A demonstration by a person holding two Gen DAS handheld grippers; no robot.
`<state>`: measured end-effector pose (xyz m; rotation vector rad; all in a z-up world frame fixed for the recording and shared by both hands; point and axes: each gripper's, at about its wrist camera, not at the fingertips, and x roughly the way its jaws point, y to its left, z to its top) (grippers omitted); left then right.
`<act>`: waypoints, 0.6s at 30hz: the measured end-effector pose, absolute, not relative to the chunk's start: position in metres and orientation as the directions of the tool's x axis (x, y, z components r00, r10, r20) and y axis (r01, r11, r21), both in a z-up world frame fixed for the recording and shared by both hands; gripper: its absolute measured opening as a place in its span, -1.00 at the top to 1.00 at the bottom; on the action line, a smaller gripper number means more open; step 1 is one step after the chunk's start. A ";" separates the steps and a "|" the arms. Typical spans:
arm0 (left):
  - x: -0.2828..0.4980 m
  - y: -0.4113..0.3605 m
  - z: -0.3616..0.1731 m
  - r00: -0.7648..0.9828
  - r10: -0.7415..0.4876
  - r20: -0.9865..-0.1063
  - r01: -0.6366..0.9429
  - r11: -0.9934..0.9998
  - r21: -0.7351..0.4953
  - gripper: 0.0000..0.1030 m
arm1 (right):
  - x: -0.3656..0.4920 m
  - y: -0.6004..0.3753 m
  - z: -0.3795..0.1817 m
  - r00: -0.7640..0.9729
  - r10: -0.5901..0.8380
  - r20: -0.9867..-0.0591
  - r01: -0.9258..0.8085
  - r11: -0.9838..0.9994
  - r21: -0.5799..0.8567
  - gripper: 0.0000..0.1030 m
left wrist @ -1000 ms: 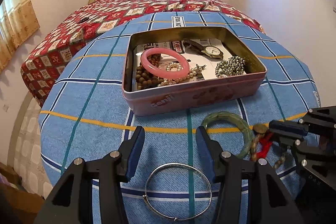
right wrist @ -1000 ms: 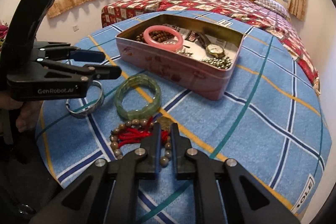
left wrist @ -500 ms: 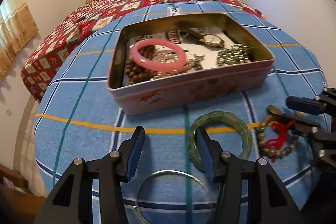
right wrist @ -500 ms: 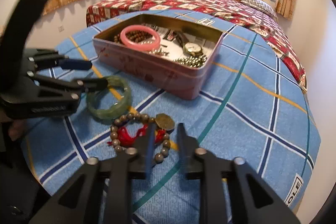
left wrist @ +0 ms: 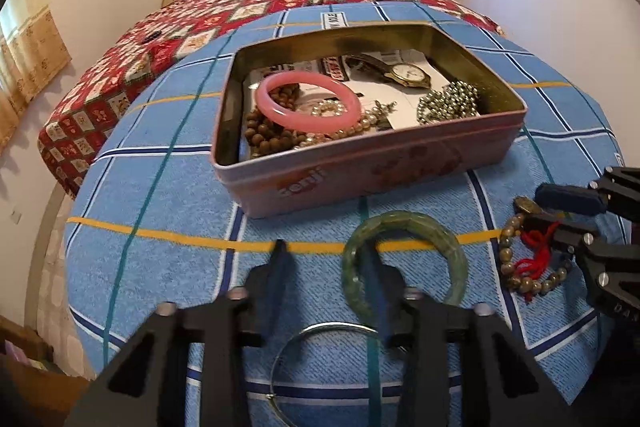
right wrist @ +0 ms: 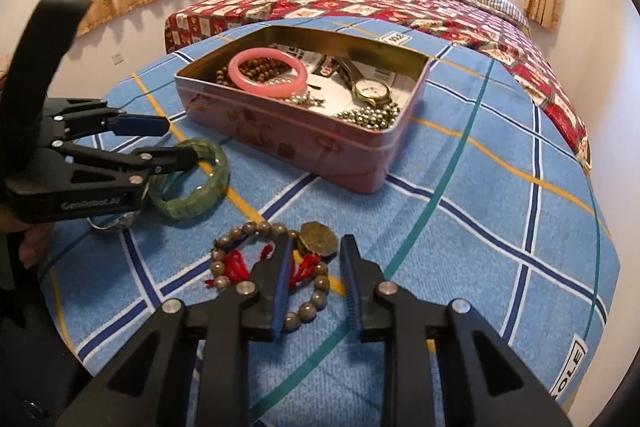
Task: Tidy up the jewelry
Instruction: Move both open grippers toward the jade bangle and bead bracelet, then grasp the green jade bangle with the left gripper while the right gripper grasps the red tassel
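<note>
Left gripper [left wrist: 324, 267], fingers apart, straddles the near-left rim of the green bangle [left wrist: 404, 261] on the table, seemingly to pinch it for the tin [left wrist: 360, 171]; right gripper [right wrist: 314, 269], fingers apart, brackets the bead bracelet [right wrist: 272, 267].

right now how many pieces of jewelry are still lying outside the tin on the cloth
3: a green bangle at the left gripper, one finger inside its ring; a silver bangle just below that gripper; a beaded bracelet with red tassel at the right gripper.
</note>
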<state>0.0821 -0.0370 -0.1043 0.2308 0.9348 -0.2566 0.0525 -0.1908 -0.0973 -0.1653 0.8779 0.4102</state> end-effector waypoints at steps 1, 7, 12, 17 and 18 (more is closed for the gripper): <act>0.082 -0.037 -0.104 0.568 -0.118 -0.815 0.316 0.945 0.084 0.38 | 0.053 -0.192 -0.097 0.565 0.288 -0.773 -0.411 0.911 0.039 0.46; 0.084 -0.037 -0.104 0.571 -0.094 -0.816 0.308 0.945 0.106 0.71 | 0.058 -0.198 -0.096 0.564 0.302 -0.769 -0.388 0.919 0.076 0.51; 0.085 -0.032 -0.105 0.574 -0.075 -0.815 0.289 0.950 0.116 0.71 | 0.060 -0.197 -0.096 0.579 0.282 -0.765 -0.375 0.925 0.058 0.51; 0.085 -0.027 -0.105 0.576 -0.069 -0.814 0.283 0.952 0.120 0.82 | 0.060 -0.200 -0.095 0.589 0.288 -0.755 -0.356 0.931 0.077 0.51; 0.085 -0.026 -0.105 0.577 -0.069 -0.814 0.281 0.952 0.119 0.83 | 0.060 -0.201 -0.095 0.589 0.288 -0.755 -0.354 0.932 0.080 0.51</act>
